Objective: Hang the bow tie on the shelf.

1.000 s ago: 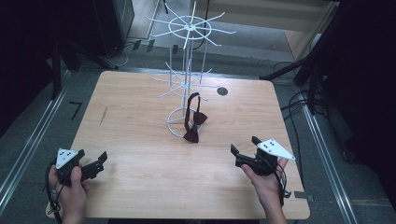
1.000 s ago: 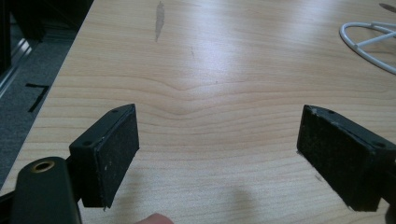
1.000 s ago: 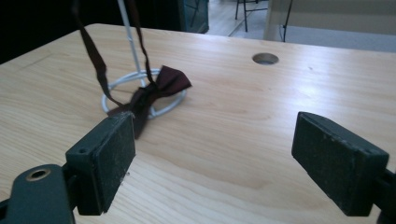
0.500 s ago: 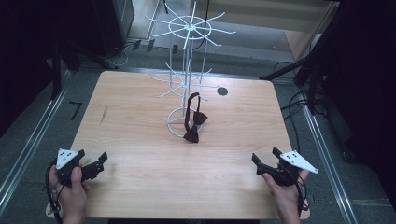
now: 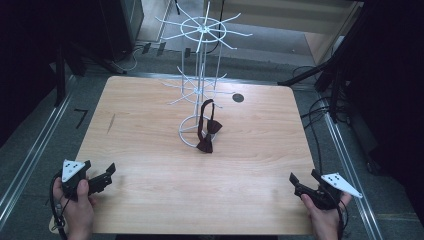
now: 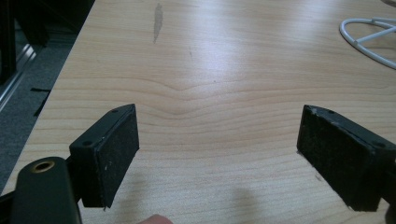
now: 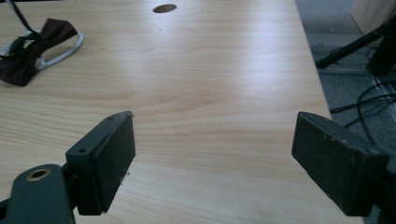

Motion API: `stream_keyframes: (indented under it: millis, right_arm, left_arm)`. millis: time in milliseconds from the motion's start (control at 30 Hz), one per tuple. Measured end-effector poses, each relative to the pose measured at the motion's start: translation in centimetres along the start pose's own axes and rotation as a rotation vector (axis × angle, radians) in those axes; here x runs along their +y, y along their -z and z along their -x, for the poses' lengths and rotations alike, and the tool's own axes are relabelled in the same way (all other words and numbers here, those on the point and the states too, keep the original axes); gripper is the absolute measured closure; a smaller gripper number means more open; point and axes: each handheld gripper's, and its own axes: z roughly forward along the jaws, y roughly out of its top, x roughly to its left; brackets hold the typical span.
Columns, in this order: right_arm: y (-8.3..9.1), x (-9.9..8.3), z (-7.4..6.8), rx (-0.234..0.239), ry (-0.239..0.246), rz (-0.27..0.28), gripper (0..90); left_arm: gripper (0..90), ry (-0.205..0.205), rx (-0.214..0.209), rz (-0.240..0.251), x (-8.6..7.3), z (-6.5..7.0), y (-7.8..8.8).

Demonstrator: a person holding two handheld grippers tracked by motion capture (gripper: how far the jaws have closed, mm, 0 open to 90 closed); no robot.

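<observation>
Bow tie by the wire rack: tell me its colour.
The bow tie is dark reddish brown, with a black strap; the right gripper view shows it best.

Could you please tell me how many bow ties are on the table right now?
2: both dark bow ties lie together at the white wire rack's base ring, one behind, one in front. Others could be hidden.

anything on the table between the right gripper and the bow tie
Nothing: in the high view, bare wood of the table runs from the right gripper to the bow tie. The right gripper view shows the same.
</observation>
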Motion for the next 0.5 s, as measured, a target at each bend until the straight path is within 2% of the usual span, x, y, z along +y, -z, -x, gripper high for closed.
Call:
stream_keyframes:
  millis: [233, 400, 500]
  right_arm:
    - [0.8, -1.5, 2.3, -0.045, -0.043, -0.014, 14.1]
    - [1.2, -2.2, 3.1, -0.049, -0.067, -0.019, 14.1]
    - [1.5, -2.3, 3.2, -0.058, -0.064, -0.013, 14.2]
  left_arm:
    - [13.6, 0.0, 0.003, 0.004, 0.0, 0.0, 0.0]
    - [13.5, 0.001, 0.001, 0.004, 0.0, 0.0, 0.0]
    - [13.6, 0.003, -0.002, 0.005, 0.0, 0.0, 0.1]
